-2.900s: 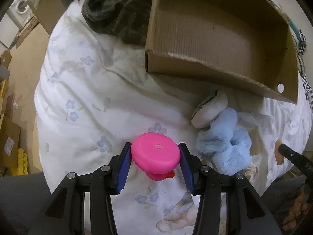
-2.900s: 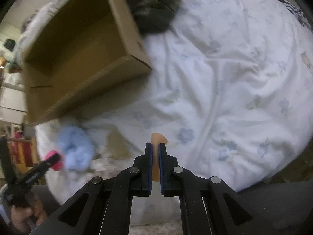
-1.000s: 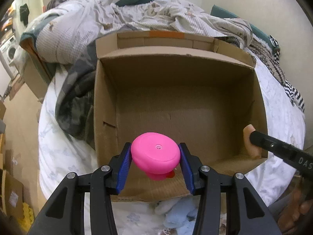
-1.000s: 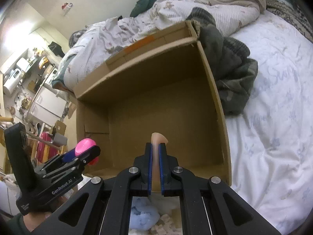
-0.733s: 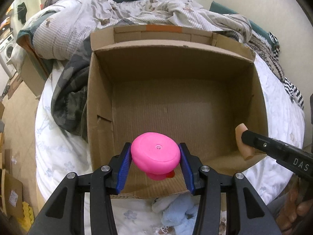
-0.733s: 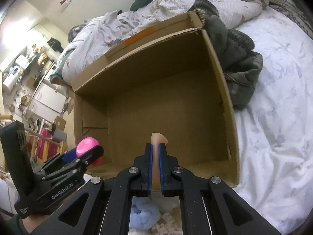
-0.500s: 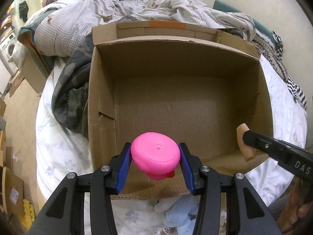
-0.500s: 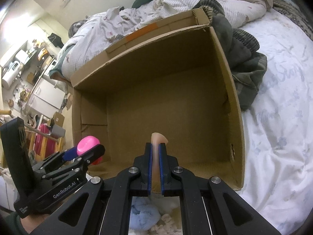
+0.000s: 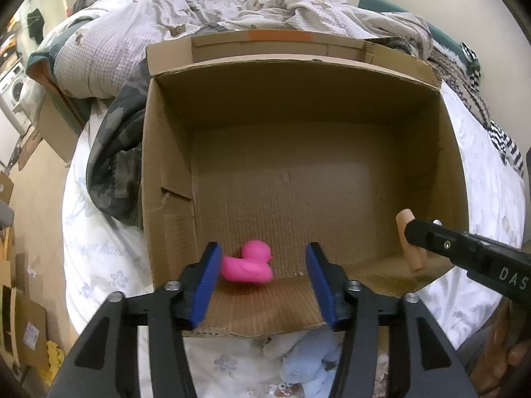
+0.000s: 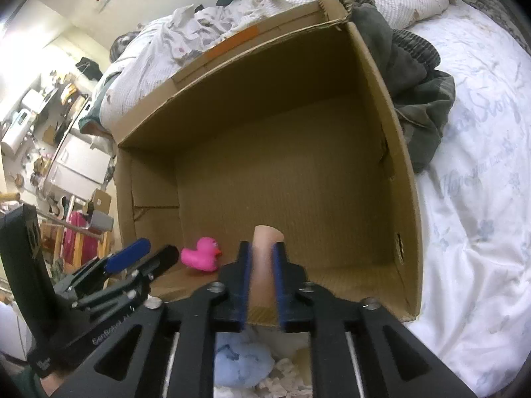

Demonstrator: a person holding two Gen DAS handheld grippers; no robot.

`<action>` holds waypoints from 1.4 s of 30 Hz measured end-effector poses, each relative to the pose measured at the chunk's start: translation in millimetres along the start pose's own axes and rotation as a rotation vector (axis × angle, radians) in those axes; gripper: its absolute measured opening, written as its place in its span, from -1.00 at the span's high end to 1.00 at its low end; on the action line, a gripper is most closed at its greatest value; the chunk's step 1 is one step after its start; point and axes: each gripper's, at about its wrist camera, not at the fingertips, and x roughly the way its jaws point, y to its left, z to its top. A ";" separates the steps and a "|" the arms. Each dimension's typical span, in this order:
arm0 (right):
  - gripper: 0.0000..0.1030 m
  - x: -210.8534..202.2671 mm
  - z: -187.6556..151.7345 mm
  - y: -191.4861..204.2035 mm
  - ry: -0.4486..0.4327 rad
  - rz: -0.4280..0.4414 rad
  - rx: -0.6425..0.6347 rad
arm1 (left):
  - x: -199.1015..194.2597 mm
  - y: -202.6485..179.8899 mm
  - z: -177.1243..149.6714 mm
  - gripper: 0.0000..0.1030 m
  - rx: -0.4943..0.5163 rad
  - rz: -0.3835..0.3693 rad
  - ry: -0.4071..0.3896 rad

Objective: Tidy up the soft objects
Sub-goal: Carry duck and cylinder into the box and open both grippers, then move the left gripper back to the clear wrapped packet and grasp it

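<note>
A pink rubber duck (image 9: 247, 265) lies on the floor of the open cardboard box (image 9: 292, 63), near its front left corner, also seen in the right wrist view (image 10: 201, 254). My left gripper (image 9: 263, 250) hangs above it, its jaws opening, blue pads well apart from the duck. My right gripper (image 10: 262, 248) is over the box's front edge, its jaws opening. A tan soft piece (image 10: 267, 252) stands between the pads, blurred, with a thin gap on its left side. A pale blue plush (image 9: 308, 371) lies on the bed in front of the box.
The box (image 10: 405, 165) sits on a white flowered quilt (image 10: 481, 199). A dark green garment (image 9: 113, 152) is bunched against its left side and rumpled bedding (image 9: 132, 43) lies behind it. A hand (image 9: 507, 348) holds the right gripper (image 9: 413, 230).
My left gripper has opened and the pink duck has dropped from it onto the box floor. The right jaws have parted a little around the tan piece. Both hands stayed over the box.
</note>
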 end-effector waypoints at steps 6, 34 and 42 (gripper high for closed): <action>-0.54 -4.3 2.1 -2.3 -0.022 -0.009 0.027 | 0.6 -1.9 1.0 -0.29 0.009 0.013 0.006; -0.54 -38.1 -20.6 0.2 -0.049 -0.005 0.008 | -57.0 34.3 -20.4 -0.29 -0.081 0.037 -0.099; -0.54 -51.9 -43.7 -0.7 -0.032 0.004 0.010 | -52.8 50.4 -58.7 -0.29 -0.146 0.025 0.013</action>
